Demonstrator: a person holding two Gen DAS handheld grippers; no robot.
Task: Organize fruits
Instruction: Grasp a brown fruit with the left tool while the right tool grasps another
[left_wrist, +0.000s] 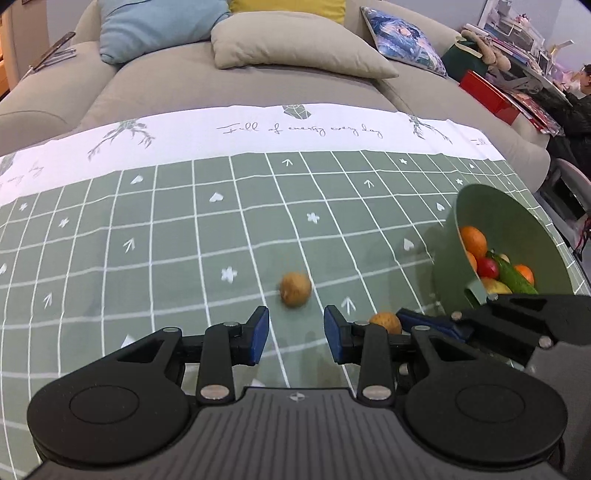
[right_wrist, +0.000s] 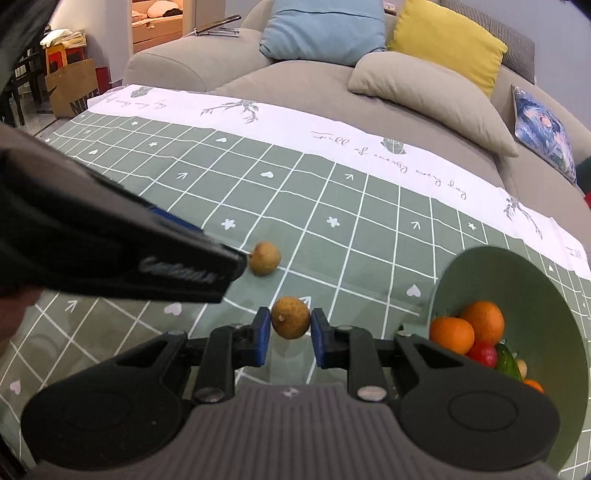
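Two small brown round fruits lie on the green checked tablecloth. One fruit (left_wrist: 295, 289) (right_wrist: 264, 258) lies just ahead of my left gripper (left_wrist: 295, 334), which is open and empty. The other fruit (right_wrist: 290, 317) (left_wrist: 386, 322) sits between the pads of my right gripper (right_wrist: 288, 338), which closes around it; the pads are at its sides. A green bowl (right_wrist: 480, 269) (left_wrist: 491, 206) at the right holds oranges (right_wrist: 482, 319), a red fruit (right_wrist: 482, 353) and a green cucumber-like piece (left_wrist: 515, 275). The left gripper body (right_wrist: 110, 254) fills the left of the right wrist view.
A grey sofa (left_wrist: 240, 85) with blue, yellow, beige and patterned cushions stands behind the table. The cloth's white border (left_wrist: 258, 129) marks the far edge. A red box (left_wrist: 487, 96) and clutter sit at the far right; a cardboard bag (right_wrist: 72, 88) stands at the far left.
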